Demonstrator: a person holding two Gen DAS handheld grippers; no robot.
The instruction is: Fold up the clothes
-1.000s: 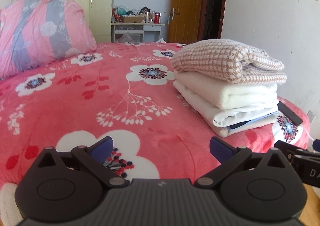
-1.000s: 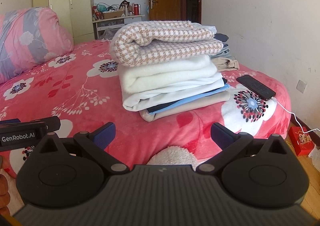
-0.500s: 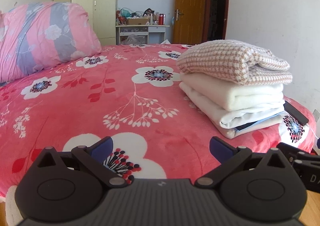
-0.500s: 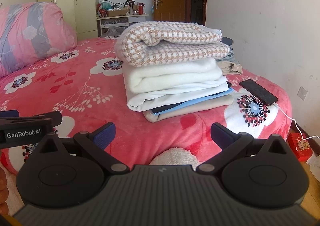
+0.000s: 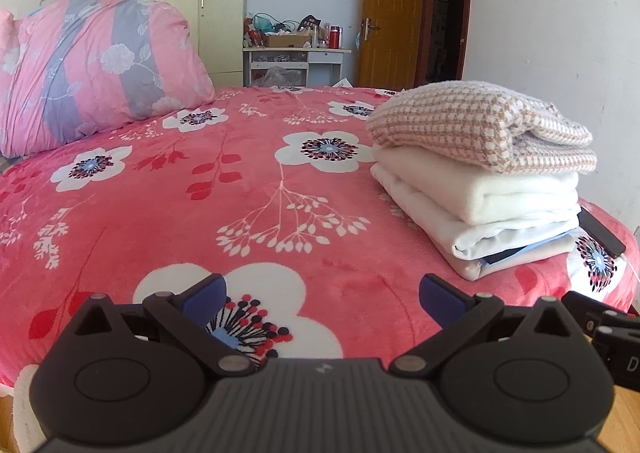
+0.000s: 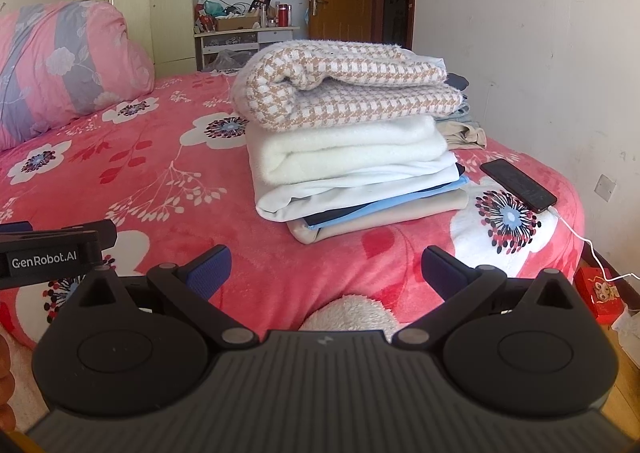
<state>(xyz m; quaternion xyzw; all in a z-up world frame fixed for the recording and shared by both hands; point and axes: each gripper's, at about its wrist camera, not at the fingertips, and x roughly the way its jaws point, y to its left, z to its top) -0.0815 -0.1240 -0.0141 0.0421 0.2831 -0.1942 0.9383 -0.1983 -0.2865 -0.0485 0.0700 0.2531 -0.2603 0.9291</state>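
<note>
**Folded stack on the bed, both grippers empty**

Sunlit bedroom: a bed (image 5: 224, 213) with a red floral blanket fills both views, with a pink and grey striped duvet roll (image 5: 92, 69) at its far left. Behind it stand a pale yellow wardrobe (image 5: 192, 5), a cluttered white desk (image 5: 296, 57) and a brown wooden door (image 5: 392, 9).

On the right side of the bed sits a neat stack of folded clothes (image 6: 352, 157). A tan-and-white houndstooth knit (image 6: 344, 89) lies on top, a thick white garment (image 6: 344, 149) is under it, and thinner white, blue and beige pieces are at the bottom. A dark phone (image 6: 518, 185) lies just right of the stack, with a white cable running off the bed edge. More loose clothing shows behind the stack.

The left gripper (image 5: 320, 293) hovers at the near edge of the bed, its blue-tipped fingers (image 5: 204, 295) spread wide with nothing between them. The right gripper (image 6: 324, 269) hovers beside it, facing the stack, fingers (image 6: 210, 271) equally wide apart and empty.
</note>
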